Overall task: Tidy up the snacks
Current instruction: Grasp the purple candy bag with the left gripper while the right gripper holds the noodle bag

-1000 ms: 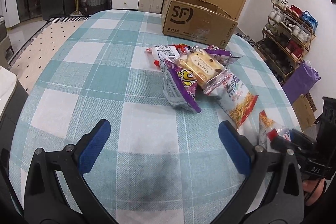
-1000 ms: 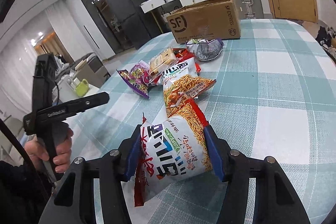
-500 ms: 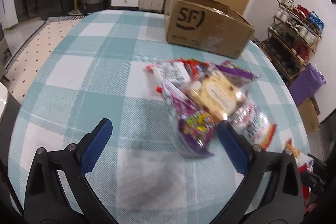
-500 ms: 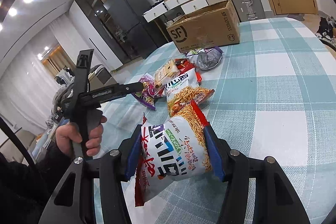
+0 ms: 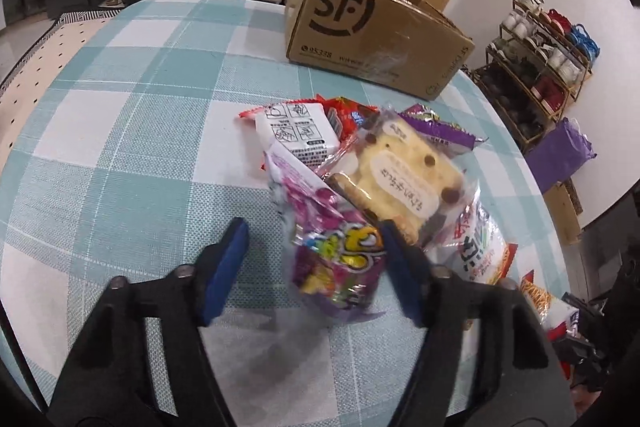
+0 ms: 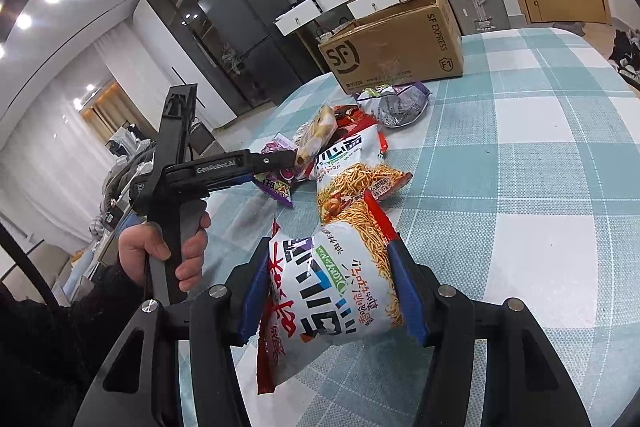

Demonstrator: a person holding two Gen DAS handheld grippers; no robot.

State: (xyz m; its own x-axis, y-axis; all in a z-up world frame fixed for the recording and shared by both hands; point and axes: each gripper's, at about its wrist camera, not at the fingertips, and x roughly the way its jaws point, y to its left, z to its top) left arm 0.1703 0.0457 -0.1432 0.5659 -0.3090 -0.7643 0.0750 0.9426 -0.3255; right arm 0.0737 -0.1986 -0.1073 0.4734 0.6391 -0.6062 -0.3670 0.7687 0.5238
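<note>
Checked cloth: teal-and-white tablecloth over the table, which carries all the snacks.
Left gripper: blue-padded fingers closing around a purple snack bag; the right finger touches the bag's edge, the left finger stands clear of it, so no grip yet.
Purple snack bag: at the near end of the snack pile, blurred in the left wrist view; whether it rests on the cloth cannot be told.
Right gripper: fingers clamped on both sides of a white-and-red noodle snack bag, which bulges between the pads.
Noodle snack bag: in the right gripper, over the near part of the table, its lower end hanging toward the cloth.
Snack pile: mid-table, holding a clear-wrapped yellow cake pack, a white packet with black print, red wrappers, and a second noodle bag.
Cardboard box: marked SF, flaps open, at the far side of the table, just beyond the pile.
Hand: the person's left hand, dark sleeve, wrapped around the left gripper's handle.
Background: white drawers, suitcases, wooden door, shoe rack.
</note>
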